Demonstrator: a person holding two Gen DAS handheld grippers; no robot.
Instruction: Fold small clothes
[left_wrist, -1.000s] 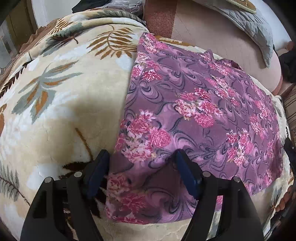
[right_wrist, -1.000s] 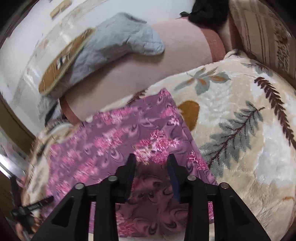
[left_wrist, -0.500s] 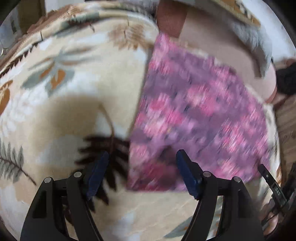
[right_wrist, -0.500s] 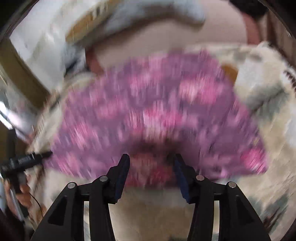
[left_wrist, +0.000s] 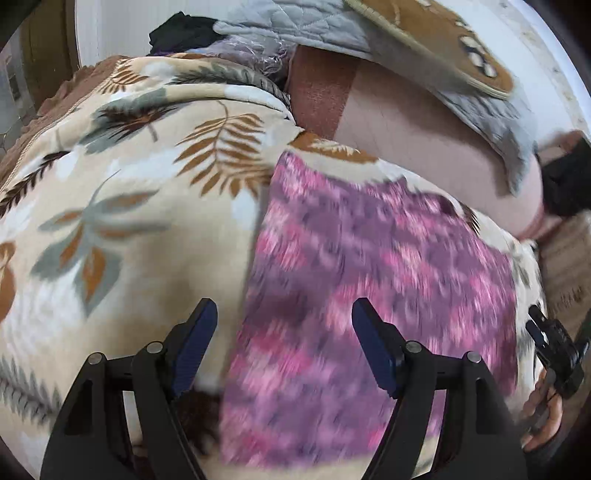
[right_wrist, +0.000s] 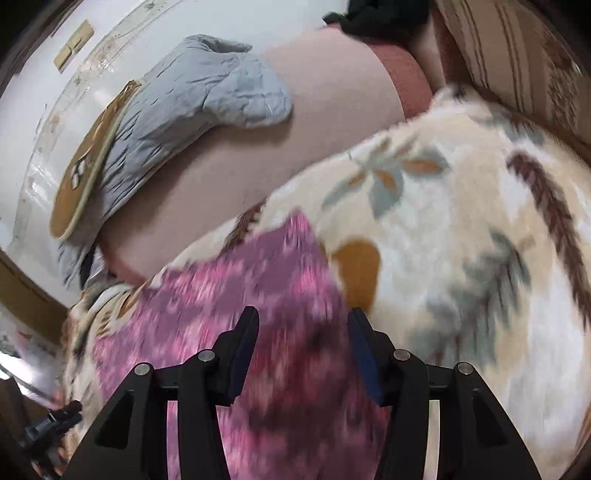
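Left tongs (left_wrist: 283, 345): jaws spread wide, nothing gripped; they hang above the left edge of the cloth, one blue pad over the blanket, the other over the purple print. No pad visibly touches fabric.
Right tongs (right_wrist: 302, 354): jaws about half parted, released, holding nothing; the cloth's right edge shows in the gap between them, below the pads.
Cloth (left_wrist: 369, 280): a purple piece with pink flowers, lying flat in a rough rectangle on the blanket, near its front edge, blurred in both views.
Blanket (left_wrist: 122, 206): cream plush with brown and grey leaf prints, carrying the cloth.
Far side: a grey quilted pillow (right_wrist: 192, 96) rests on a pinkish bolster (right_wrist: 258, 166) beyond the blanket's far edge.
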